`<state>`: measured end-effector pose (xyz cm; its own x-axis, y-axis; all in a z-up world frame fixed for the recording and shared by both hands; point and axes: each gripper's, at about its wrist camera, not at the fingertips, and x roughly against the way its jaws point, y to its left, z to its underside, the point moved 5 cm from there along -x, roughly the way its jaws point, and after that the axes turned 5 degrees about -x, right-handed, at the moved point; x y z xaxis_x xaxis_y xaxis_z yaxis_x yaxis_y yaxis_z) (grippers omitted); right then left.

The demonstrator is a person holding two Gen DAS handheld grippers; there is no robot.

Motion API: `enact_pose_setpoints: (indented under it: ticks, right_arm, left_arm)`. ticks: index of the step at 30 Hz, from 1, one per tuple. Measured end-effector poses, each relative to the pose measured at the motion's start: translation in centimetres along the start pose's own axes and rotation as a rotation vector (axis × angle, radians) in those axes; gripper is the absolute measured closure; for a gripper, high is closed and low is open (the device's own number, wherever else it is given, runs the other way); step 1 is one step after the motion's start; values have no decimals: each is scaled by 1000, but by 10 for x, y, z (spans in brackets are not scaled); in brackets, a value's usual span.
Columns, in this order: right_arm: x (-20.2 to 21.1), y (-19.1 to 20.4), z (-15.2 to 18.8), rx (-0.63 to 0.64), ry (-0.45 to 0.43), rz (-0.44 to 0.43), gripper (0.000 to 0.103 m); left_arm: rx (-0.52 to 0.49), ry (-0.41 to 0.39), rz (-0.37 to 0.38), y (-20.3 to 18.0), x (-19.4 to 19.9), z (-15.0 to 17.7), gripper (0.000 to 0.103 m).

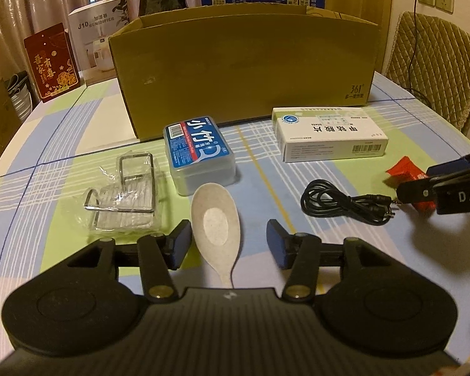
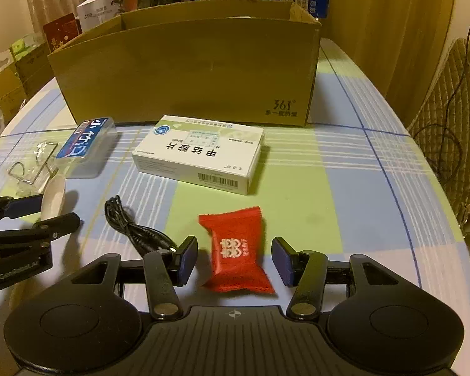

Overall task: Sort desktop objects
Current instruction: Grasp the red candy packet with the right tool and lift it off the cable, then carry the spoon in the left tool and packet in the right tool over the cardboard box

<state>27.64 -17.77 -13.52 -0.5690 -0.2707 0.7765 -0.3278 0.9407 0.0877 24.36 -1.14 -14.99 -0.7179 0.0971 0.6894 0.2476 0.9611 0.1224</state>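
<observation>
Between the spread jaws of the left hand-held gripper (image 1: 228, 244) lies a pale spoon (image 1: 217, 221), untouched on the checked table (image 1: 329, 250). At right, the right hand-held gripper (image 2: 234, 258) stands open around a red candy packet (image 2: 238, 252), not pinching it. A coiled black cable (image 1: 344, 202) rests between the two. Farther off sit a white medicine box (image 1: 329, 133), a blue-lidded plastic case (image 1: 199, 153), a bagged wire rack (image 1: 125, 191) and the open cardboard box (image 1: 244, 72).

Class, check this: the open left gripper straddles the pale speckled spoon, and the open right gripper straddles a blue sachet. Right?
Not quite. The sachet between the right gripper fingers is a red sachet, as the right wrist view shows. The left gripper does straddle the pale speckled spoon, both open.
</observation>
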Motion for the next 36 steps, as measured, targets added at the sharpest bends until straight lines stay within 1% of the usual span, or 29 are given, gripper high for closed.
enact_pose_setpoints:
  ticks: [4, 5, 6, 7, 10, 15, 18, 21, 22, 23, 26, 31, 36]
  right_arm:
    - [-5, 0, -2, 14, 0, 0, 55]
    - [-6, 2, -2, 24, 2, 0, 62]
    - [-6, 4, -2, 33, 2, 2, 67]
    - [-6, 5, -2, 41, 0, 7, 74]
    - [-5, 5, -2, 37, -3, 5, 78]
    - [-2, 6, -4, 32, -17, -2, 78]
    - [-2, 5, -5, 21, -19, -8, 78]
    - [-2, 4, -6, 10, -20, -12, 78]
    - [-2, 4, -6, 7, -20, -13, 78]
    - [-2, 3, -6, 4, -21, -14, 78]
    - [-1, 3, -6, -2, -25, -18, 78]
    - [-1, 4, -6, -6, -26, -27, 78]
    - [2, 5, -8, -11, -40, -31, 79]
  left_arm:
    - [6, 1, 7, -2, -1, -1, 55]
    - [2, -1, 5, -3, -1, -1, 55]
    - [0, -2, 4, -3, -1, -1, 55]
    - [2, -1, 5, -3, -1, -1, 55]
    - [8, -1, 6, -2, -1, -1, 55]
    - [7, -4, -16, -1, -2, -1, 55]
    - [-17, -13, -61, 0, -2, -2, 55]
    - [-6, -12, -66, 1, -2, -2, 55]
    - [-4, -12, -71, 1, -3, -2, 56]
    - [-5, -13, -80, 1, -3, -2, 60]
    - [0, -16, -90, 1, -4, -3, 66]
    - [3, -12, -97, 0, -6, -4, 74]
    - [46, -5, -82, 4, -4, -4, 75]
